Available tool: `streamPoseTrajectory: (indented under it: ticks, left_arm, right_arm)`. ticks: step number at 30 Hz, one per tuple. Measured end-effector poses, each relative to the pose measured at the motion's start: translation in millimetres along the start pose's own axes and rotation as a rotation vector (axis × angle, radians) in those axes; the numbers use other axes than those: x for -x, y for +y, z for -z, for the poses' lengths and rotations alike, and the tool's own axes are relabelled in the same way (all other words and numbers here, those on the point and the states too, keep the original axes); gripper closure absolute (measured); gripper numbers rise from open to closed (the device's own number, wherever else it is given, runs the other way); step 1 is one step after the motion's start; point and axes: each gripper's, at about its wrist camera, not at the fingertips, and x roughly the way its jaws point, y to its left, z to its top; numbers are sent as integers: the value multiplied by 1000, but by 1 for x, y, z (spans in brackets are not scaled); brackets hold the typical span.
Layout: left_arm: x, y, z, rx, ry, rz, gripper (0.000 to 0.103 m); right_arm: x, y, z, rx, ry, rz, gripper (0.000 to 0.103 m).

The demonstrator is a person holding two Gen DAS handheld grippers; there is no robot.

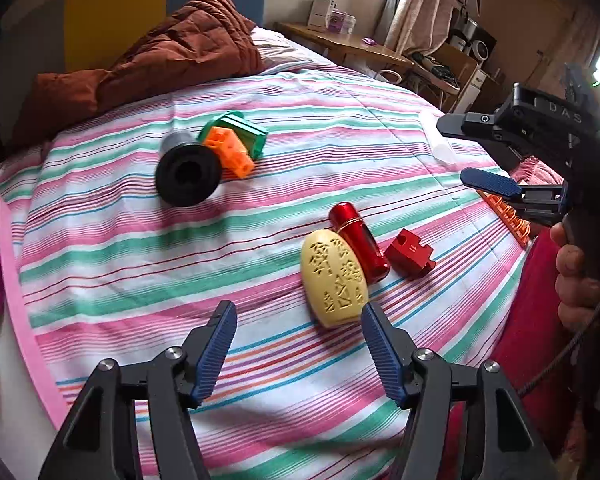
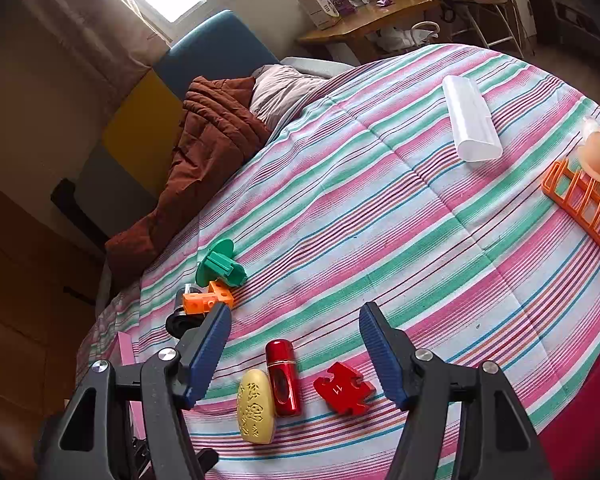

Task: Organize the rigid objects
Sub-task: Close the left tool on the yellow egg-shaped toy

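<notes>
**Both grippers hovering empty over two clusters on the bed**

The left gripper [image 1: 298, 336] is hanging with its jaws apart and nothing between them. The cream carved oval [image 1: 334, 278] is lying just ahead of its right-hand finger, long axis running away from the gripper and slightly leftward. The red cylinder [image 1: 358, 240] is touching the oval's far side, roughly parallel to it, and the red puzzle-shaped block [image 1: 410, 254] is sitting just beside that.

The right gripper [image 2: 296, 344] is also standing open and holding nothing; in its own view the same three pieces are lying low between its fingers, so either hand looks near enough, the left perhaps better lined up on the oval.

Farther off, a black spool [image 1: 188, 174], an orange block [image 1: 230, 152] and a green part [image 1: 240, 132] are bunching together. Everything is resting on a striped bedcover [image 1: 140, 260], soft and uneven, with a brown quilt [image 1: 160, 56] and a wooden desk [image 1: 340, 42] beyond.
</notes>
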Motion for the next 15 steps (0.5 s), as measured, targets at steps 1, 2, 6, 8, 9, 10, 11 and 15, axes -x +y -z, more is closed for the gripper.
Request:
streamPoseTrajectory:
  ticks: [1, 2, 6, 8, 9, 10, 11, 15]
  left_arm:
    - [-6, -4, -3, -5, 10, 9, 36]
    - [-12, -7, -6, -8, 23, 14, 36]
    - [-37, -12, -12, -8, 68, 16, 36]
    - [-48, -11, -14, 2, 94, 21, 38]
    - [-51, -10, -15, 4, 94, 19, 42]
    - [-51, -10, -16, -3, 80, 18, 45]
    - [-51, -10, -16, -13, 75, 25, 58]
    - [-44, 0, -9, -5, 58, 39, 59]
  right_arm:
    - [0, 0, 0, -1, 0, -5, 36]
    - [0, 0, 0, -1, 0, -9, 36]
    - [-1, -1, 0, -5, 3, -16, 36]
    - [-1, -1, 0, -6, 3, -17, 36]
    - [-1, -2, 0, -7, 4, -18, 36]
    - [-1, -2, 0, -7, 3, -17, 36]
    - [-1, -2, -1, -8, 2, -15, 36]
    - [-3, -1, -1, -4, 17, 5, 36]
